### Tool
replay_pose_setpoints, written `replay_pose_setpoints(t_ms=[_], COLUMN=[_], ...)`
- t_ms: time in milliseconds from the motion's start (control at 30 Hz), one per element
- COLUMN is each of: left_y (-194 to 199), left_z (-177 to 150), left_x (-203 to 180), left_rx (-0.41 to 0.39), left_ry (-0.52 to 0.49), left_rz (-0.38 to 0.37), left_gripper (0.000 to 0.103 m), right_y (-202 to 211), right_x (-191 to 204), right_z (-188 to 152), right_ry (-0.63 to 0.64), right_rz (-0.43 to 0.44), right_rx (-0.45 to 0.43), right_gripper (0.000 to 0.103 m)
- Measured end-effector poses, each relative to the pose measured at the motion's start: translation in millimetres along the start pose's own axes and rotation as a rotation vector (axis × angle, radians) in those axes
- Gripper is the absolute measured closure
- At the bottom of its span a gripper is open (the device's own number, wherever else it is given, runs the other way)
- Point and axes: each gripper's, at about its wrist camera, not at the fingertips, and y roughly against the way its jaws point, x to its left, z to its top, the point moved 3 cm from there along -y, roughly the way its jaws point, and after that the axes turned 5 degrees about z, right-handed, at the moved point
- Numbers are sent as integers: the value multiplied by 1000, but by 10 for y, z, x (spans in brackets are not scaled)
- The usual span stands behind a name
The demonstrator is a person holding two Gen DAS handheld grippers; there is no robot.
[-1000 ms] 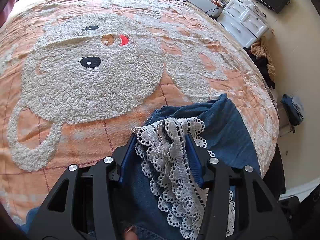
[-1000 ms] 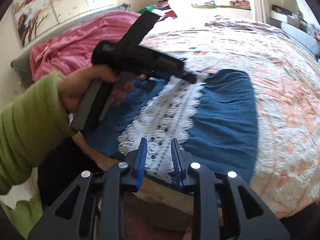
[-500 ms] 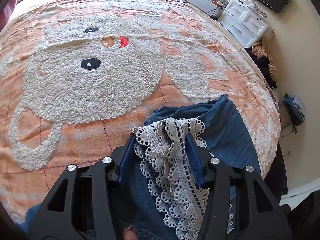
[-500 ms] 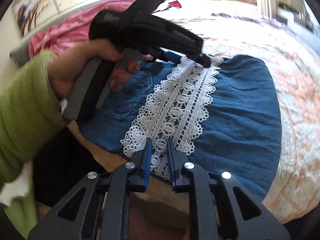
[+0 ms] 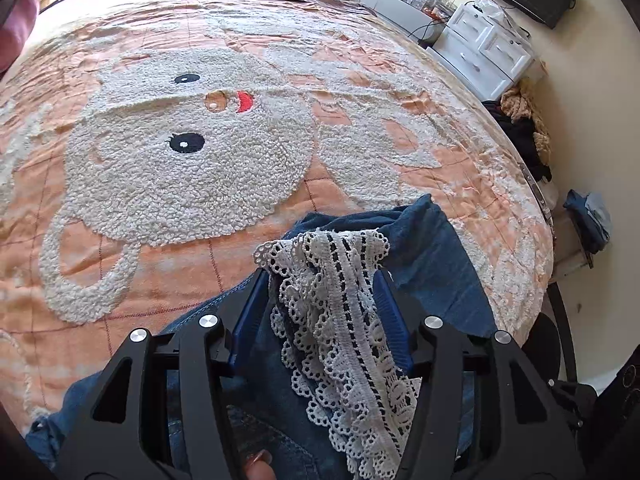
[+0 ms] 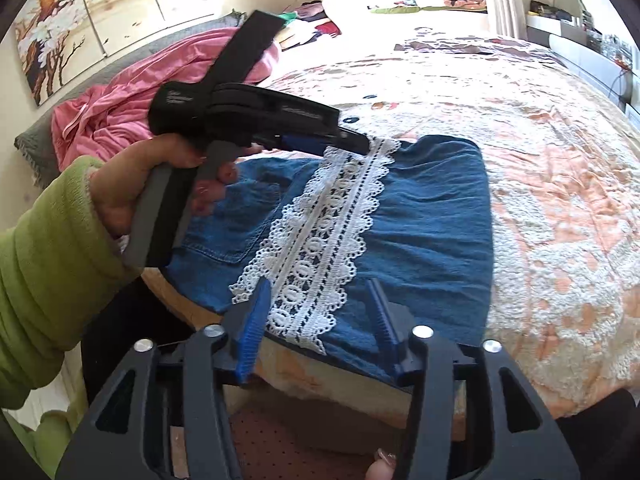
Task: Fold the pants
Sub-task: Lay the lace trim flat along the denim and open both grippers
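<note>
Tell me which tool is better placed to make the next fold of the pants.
Left, probably. The left tool has the bunched lace strip between its opening jaws at the pants' far edge. The right tool is opening, pads clear of the cloth at the near edge.

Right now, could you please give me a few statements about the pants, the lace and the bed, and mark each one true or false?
1. The denim pants lie folded near the edge of the bed. True.
2. A white lace strip runs along the pants. True.
3. The bedspread is plain grey with no pattern. False: it is orange with a fluffy white cartoon animal face.
4. The left tool has nothing between its fingers. False: the end of the lace sits between them.
5. The sleeve on the arm that carries the left tool is green. True.
6. The right tool is clamped shut on the lace. False: its jaws are opening, apart on either side of the lace's near end.
</note>
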Motion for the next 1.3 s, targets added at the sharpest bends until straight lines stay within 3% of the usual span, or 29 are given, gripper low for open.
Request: replay_pose_setpoints(t_ms=[467,867,1300], left_y=[525,986,1737], left_z=[-84,-323,-933], left_x=[-207,-13,722], left_rx=[-108,-194,-288], left_ry=[12,67,219], left_rz=[-8,63,186], left_gripper=[30,11,10], right_y=[163,200,-40], right_x=[-81,-48,220], right_z=[51,69,173], right_ry=[-60,-65,-1], right_rz=[-25,-26,-4], right_rx=[-64,-79,-33], right_gripper=[20,13,11])
